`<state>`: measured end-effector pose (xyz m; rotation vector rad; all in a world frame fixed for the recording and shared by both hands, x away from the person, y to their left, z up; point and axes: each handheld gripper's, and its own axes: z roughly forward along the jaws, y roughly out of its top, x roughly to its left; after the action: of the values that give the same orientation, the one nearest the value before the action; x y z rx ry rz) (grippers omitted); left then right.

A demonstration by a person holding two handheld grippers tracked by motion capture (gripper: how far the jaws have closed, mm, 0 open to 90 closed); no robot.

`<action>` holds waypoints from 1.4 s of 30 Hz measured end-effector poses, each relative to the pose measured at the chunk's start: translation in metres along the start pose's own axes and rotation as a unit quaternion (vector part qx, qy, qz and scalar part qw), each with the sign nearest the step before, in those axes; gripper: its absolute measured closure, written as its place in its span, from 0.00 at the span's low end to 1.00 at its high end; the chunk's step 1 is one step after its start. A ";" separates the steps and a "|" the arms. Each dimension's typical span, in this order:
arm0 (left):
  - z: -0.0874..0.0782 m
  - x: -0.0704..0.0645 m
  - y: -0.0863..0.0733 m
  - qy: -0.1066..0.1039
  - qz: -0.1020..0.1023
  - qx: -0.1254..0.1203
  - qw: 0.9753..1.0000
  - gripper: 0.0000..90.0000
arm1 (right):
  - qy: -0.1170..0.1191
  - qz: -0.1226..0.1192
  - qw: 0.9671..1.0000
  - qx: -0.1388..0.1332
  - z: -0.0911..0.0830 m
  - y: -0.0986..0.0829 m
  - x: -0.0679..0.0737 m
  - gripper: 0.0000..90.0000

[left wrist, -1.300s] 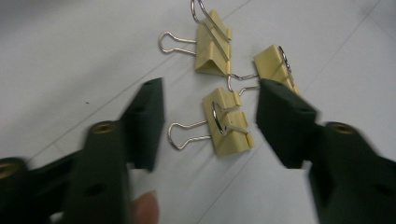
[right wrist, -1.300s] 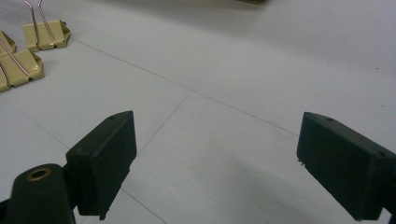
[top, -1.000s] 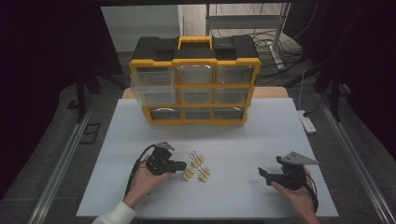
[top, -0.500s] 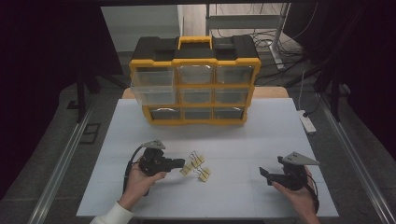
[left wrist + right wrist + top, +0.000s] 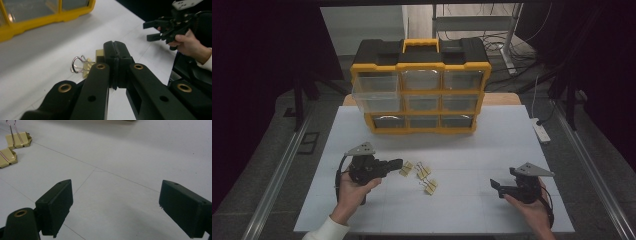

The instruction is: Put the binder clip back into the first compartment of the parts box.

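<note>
Three beige binder clips lie on the white table top [image 5: 472, 150]: one [image 5: 406, 169] just off the tip of my left gripper [image 5: 399, 162], another [image 5: 423, 171] beside it, the third [image 5: 430, 186] nearer the person. In the left gripper view the left gripper [image 5: 116, 50] is shut, pad against pad with nothing between, and a clip [image 5: 82, 66] lies just beyond its tips. My right gripper [image 5: 495, 187] rests at the front right, well away from the clips. Its jaws [image 5: 117, 188] are wide open over bare table, with two clips [image 5: 17, 138] far off at the upper left.
A yellow and black drawer organizer [image 5: 422, 95] stands at the back of the table, its top-left clear drawer [image 5: 376, 94] pulled partway out. A white power strip [image 5: 541, 131] lies past the right edge. The table's front edge is close to both hands.
The left hand and its gripper have drawn back to the left, a little away from the clips. The clips and the right gripper have stayed in place.
</note>
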<state>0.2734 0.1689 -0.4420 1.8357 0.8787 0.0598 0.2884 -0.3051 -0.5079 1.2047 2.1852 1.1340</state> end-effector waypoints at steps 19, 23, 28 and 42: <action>-0.025 -0.003 0.030 -0.001 0.015 -0.062 0.998 0.99 | 0.001 -0.001 1.000 0.003 0.002 0.001 0.001 0.14; -0.027 -0.004 0.037 -0.002 0.018 -0.067 0.998 0.99 | 0.001 0.002 1.000 0.002 0.002 0.000 0.000 0.14; -0.032 -0.004 0.048 0.000 0.025 -0.077 0.997 0.99 | -0.002 0.007 1.000 0.002 0.002 0.000 -0.002 0.14; -0.044 -0.008 0.074 0.001 0.037 -0.113 0.993 0.99 | 0.000 0.006 1.000 0.010 0.004 -0.002 -0.002 0.14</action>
<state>0.2889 0.1859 -0.3585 1.6562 0.7725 0.2000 0.2913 -0.3060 -0.5118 1.2285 2.1972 1.1203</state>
